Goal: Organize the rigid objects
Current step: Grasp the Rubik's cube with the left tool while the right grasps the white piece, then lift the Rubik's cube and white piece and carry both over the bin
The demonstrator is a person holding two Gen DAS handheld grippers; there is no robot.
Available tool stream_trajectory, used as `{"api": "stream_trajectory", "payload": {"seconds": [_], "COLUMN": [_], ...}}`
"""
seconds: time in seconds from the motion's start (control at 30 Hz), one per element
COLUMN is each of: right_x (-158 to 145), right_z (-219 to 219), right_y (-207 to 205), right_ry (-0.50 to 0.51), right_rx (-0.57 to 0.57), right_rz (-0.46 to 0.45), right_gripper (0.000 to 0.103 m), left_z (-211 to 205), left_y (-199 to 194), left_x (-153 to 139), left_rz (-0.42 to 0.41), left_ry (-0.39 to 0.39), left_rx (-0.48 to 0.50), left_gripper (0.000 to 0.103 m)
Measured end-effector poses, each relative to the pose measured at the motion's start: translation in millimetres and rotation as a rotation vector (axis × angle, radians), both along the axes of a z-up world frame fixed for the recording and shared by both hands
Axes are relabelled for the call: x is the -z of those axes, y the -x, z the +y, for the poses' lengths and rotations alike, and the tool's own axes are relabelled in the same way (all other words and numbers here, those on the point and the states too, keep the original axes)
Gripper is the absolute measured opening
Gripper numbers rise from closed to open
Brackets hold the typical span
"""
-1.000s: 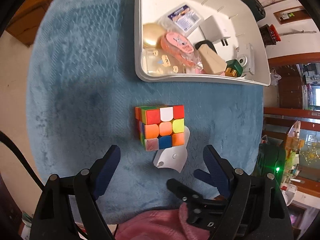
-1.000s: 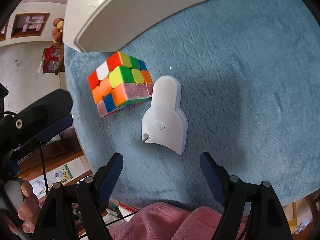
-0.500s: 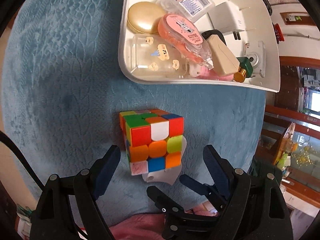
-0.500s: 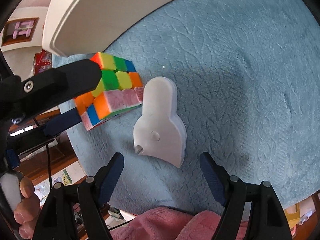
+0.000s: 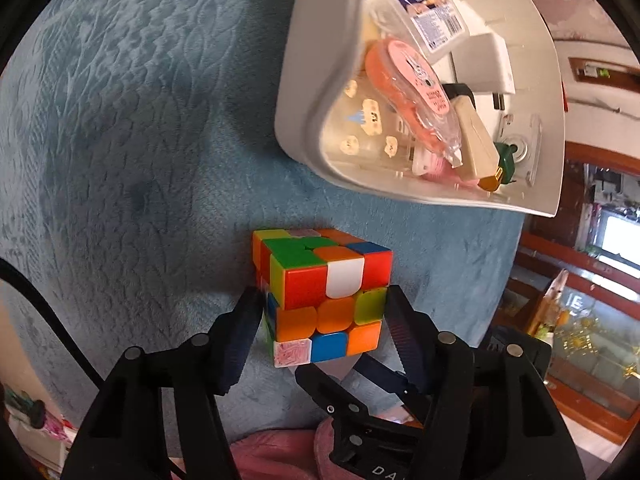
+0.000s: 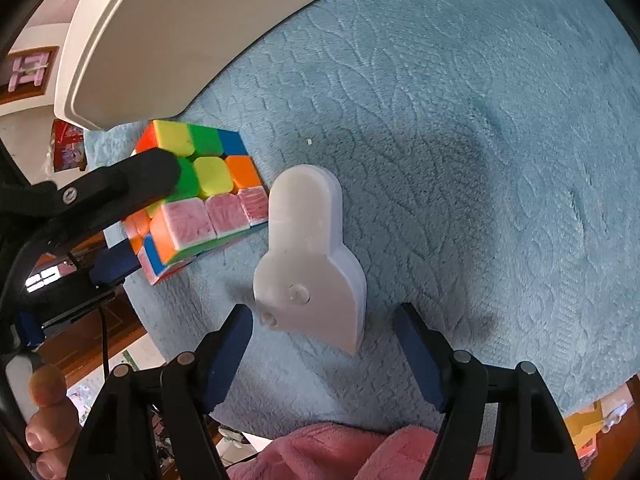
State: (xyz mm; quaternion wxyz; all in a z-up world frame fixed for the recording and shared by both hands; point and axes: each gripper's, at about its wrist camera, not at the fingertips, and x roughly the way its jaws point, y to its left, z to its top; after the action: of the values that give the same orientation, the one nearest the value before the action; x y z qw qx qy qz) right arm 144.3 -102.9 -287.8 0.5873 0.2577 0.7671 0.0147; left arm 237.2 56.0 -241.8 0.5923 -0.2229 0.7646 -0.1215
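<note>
A multicoloured puzzle cube (image 5: pixel 324 296) sits on the blue cloth (image 5: pixel 120 160). My left gripper (image 5: pixel 322 304) is shut on the cube, one finger on each side face. The cube also shows in the right wrist view (image 6: pixel 192 196), with a left finger (image 6: pixel 120 190) across it. A white bell-shaped plastic piece (image 6: pixel 310 256) lies flat beside the cube. My right gripper (image 6: pixel 324 316) is open, its fingers straddling the piece's wide end without touching it.
A white tray (image 5: pixel 304 92) stands beyond the cube and holds several items: a pink tape dispenser (image 5: pixel 404 92), a clear box, a beige wedge. Its outer wall shows in the right wrist view (image 6: pixel 180 28). Wooden furniture stands at the right.
My left gripper has moved forward around the cube and closed on it. My right gripper has crept closer to the white piece, staying open.
</note>
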Motion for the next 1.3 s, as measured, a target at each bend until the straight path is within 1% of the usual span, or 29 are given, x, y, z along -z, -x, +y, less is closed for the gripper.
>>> {"api": "stream_trajectory", "payload": {"seconds": [0.07, 0.1, 0.27, 0.4, 0.43, 0.47, 0.53, 0.7, 0.73, 0.83, 0.87, 0.97, 1.0, 1.07, 1.3], "right_x": [1, 4, 6, 7, 7, 6, 6, 6, 4, 5, 5, 4, 2, -3, -38], "right_z": [4, 14, 26, 37, 39, 42, 48, 52, 45, 40, 38, 30, 26, 16, -34], "right_y": [-1, -4, -2, 0, 1, 2, 4, 10, 11, 21, 27, 40, 45, 52, 60], "right_ry": [0.012, 0.018, 0.062, 0.106, 0.113, 0.118, 0.153, 0.133, 0.124, 0.091, 0.075, 0.047, 0.037, 0.019, -0.017], "right_rx": [-0.007, -0.01, -0.051, -0.093, -0.1, -0.106, -0.141, -0.164, -0.165, -0.155, -0.15, -0.135, -0.129, -0.111, -0.026], "right_rz": [0.003, 0.006, 0.018, 0.023, 0.022, 0.019, 0.021, 0.014, 0.017, 0.045, 0.058, 0.081, 0.087, 0.086, 0.023], "right_gripper": [0.075, 0.075, 0.074, 0.072, 0.07, 0.065, 0.058, 0.058, 0.058, 0.058, 0.058, 0.057, 0.057, 0.057, 0.056], "left_z": [9, 17, 43, 69, 74, 82, 95, 117, 122, 133, 125, 127, 114, 109, 91], "left_y": [0, 0, 2, 17, 20, 24, 32, 59, 65, 78, 82, 87, 87, 87, 84], "left_x": [0, -1, -7, -11, -11, -12, -13, -13, -12, -13, -13, -16, -17, -23, -53], "left_rz": [0.006, 0.006, -0.002, -0.01, -0.011, -0.013, -0.012, 0.012, 0.018, 0.029, 0.032, 0.036, 0.035, 0.022, -0.065], "left_ry": [0.006, 0.004, -0.017, -0.029, -0.035, -0.043, -0.054, -0.064, -0.064, -0.068, -0.07, -0.07, -0.071, -0.068, -0.064], "left_rx": [-0.017, -0.024, -0.063, -0.103, -0.11, -0.121, -0.141, -0.203, -0.217, -0.238, -0.24, -0.241, -0.239, -0.237, -0.266], "left_gripper": [0.066, 0.066, 0.066, 0.066, 0.066, 0.066, 0.066, 0.066, 0.066, 0.066, 0.066, 0.066, 0.066, 0.066, 0.066]}}
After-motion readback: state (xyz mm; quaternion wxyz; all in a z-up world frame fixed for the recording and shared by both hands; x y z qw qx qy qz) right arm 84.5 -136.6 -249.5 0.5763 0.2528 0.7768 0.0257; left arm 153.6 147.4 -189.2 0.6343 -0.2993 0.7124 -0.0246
